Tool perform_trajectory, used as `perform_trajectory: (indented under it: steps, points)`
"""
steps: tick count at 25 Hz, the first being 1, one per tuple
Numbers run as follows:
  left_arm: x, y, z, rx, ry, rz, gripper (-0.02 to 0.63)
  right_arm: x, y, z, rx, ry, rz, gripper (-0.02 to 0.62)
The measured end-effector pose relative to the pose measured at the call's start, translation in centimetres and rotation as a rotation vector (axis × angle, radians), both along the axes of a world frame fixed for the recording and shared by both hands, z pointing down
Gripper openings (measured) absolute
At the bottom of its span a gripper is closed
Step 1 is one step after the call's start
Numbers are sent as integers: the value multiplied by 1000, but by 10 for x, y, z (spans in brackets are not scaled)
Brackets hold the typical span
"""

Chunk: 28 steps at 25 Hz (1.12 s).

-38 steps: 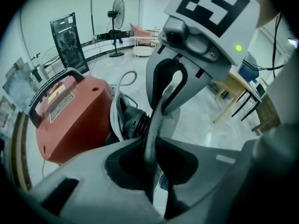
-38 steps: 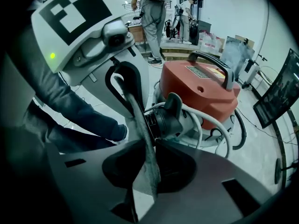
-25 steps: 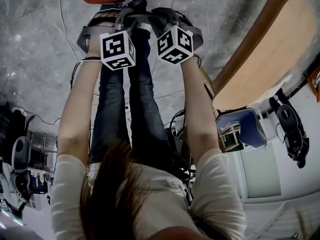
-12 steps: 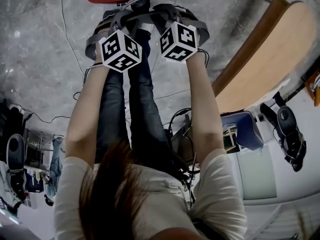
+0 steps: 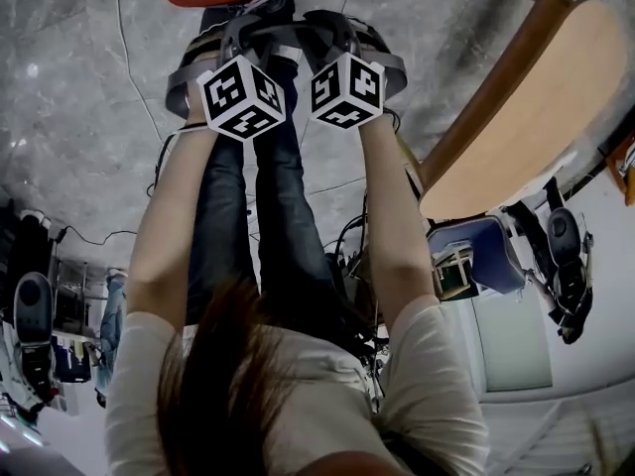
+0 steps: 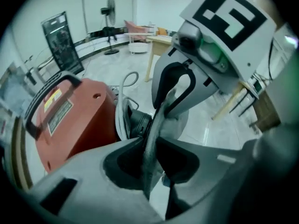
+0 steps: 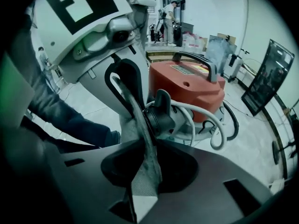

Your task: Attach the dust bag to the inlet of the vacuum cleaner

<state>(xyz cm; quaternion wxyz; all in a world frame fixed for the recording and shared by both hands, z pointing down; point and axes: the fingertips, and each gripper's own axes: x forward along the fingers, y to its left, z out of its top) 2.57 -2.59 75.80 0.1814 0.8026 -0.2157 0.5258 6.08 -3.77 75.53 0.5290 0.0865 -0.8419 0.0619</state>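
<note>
Since the earlier frame the left gripper (image 6: 150, 146) has rolled, its marker cube (image 5: 241, 97) showing another face at the head view's upper centre, and both pairs of jaws have just been opening slightly. The left gripper and the right gripper (image 7: 148, 149) stand narrow, each pinching a fold of the grey dust bag (image 7: 140, 122). The bag hangs mid-frame, just beside the black inlet (image 7: 161, 113) of the red vacuum cleaner (image 7: 187, 83).

Grey marbled floor (image 5: 69, 117), white walls (image 6: 93, 3); a wooden table (image 5: 536, 97) at the head view's right, a standing fan (image 6: 110, 17) and dark panel (image 6: 60, 41) by the far wall
</note>
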Motion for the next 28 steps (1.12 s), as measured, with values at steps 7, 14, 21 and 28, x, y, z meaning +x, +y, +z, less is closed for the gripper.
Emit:
perform_trajectory:
  steps: [7, 14, 21, 28]
  points:
    - [-5, 3, 1, -4, 10, -145, 91, -7, 0, 1, 9, 34, -163, 89]
    - [3, -1, -4, 70, -61, 136, 104, -2, 2, -1, 27, 8, 4, 91]
    - [-5, 2, 0, -7, 12, -126, 94, -7, 0, 3, 19, 49, -184, 95]
    - [-2, 1, 1, -40, 49, -145, 95, -1, -2, 2, -74, 25, 45, 94]
